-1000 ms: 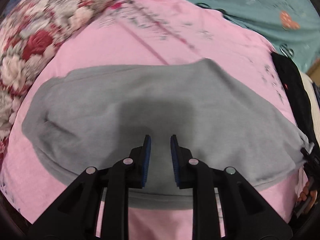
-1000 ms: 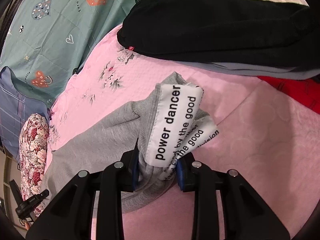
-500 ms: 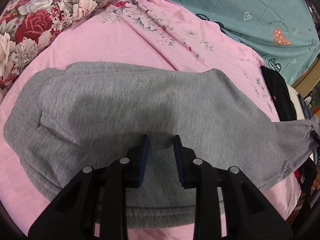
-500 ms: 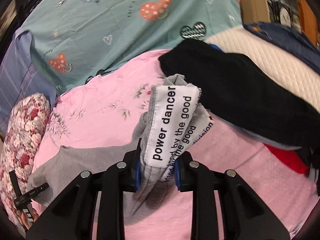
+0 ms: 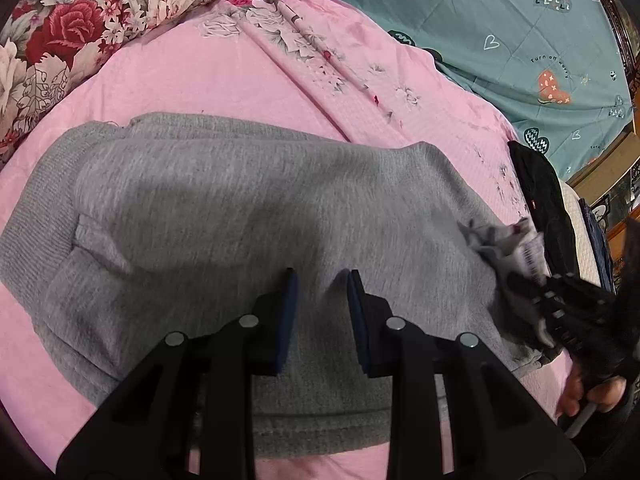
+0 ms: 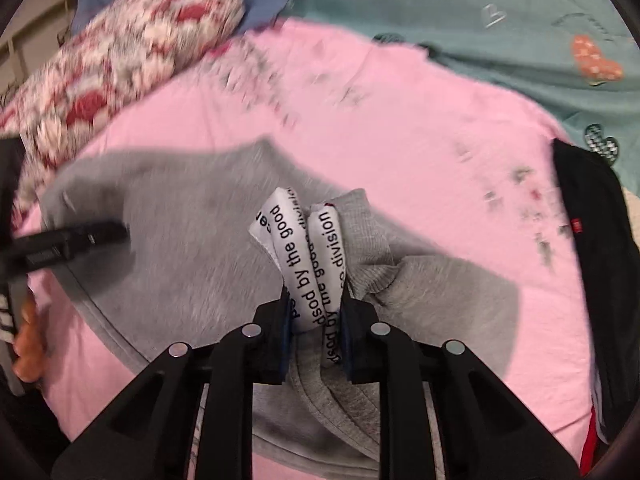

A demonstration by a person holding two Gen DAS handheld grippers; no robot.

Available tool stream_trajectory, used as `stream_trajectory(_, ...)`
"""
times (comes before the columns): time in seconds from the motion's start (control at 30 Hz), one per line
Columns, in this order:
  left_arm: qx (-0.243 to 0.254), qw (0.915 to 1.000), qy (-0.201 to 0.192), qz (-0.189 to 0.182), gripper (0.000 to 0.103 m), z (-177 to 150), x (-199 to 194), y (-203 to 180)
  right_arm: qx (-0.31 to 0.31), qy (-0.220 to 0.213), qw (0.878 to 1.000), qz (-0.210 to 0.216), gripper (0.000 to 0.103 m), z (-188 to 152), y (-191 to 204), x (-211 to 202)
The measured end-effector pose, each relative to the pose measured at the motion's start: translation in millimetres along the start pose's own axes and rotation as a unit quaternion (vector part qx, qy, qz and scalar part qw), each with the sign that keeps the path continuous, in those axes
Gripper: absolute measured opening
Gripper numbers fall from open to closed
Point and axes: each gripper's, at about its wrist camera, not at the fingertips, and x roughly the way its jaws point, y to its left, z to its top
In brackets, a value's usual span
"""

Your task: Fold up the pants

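Swinging across the bed since the earlier frame, the right tool [image 6: 312, 320] has carried the printed cuffs [image 6: 308, 256] over the grey pants [image 5: 240, 216], its jaws closing further, clenched on them. Left tool [image 5: 318, 308] hovers released above the pants on the pink bedspread [image 5: 200, 80]. Bunched cuffs could slip out or land crooked. Motion blur hides the fold edge.

Grey sweatpants [image 5: 248, 216], spread flat, printed cuffs [image 6: 308, 256] folded back

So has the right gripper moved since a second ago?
Yes. The right gripper, jaws just closing on the printed cuff, carried it away from the black garment toward the floral pillow.
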Motion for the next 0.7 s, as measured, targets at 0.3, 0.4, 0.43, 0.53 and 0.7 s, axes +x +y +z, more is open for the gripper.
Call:
stream_trajectory(0.3,0.003,1.0,0.0,0.0,0.026,1,1,0,-0.02,0.022,0.991,0.132,0.059,13,23,-46)
stream_trajectory(0.4,0.003,1.0,0.0,-0.002,0.026,1,2,1,-0.003,-0.013,0.995,0.098,0.032,37,6,-60)
stream_trajectory(0.43,0.003,1.0,0.0,-0.002,0.026,1,2,1,0.004,-0.009,0.997,0.083,0.008,44,-1,-53)
stream_trajectory(0.53,0.003,1.0,0.0,-0.002,0.026,1,2,1,0.03,0.034,0.994,0.097,0.008,48,-13,-11)
stream_trajectory(0.7,0.004,1.0,0.003,0.0,0.026,2,3,2,0.063,0.077,0.987,0.122,0.006,17,-4,43)
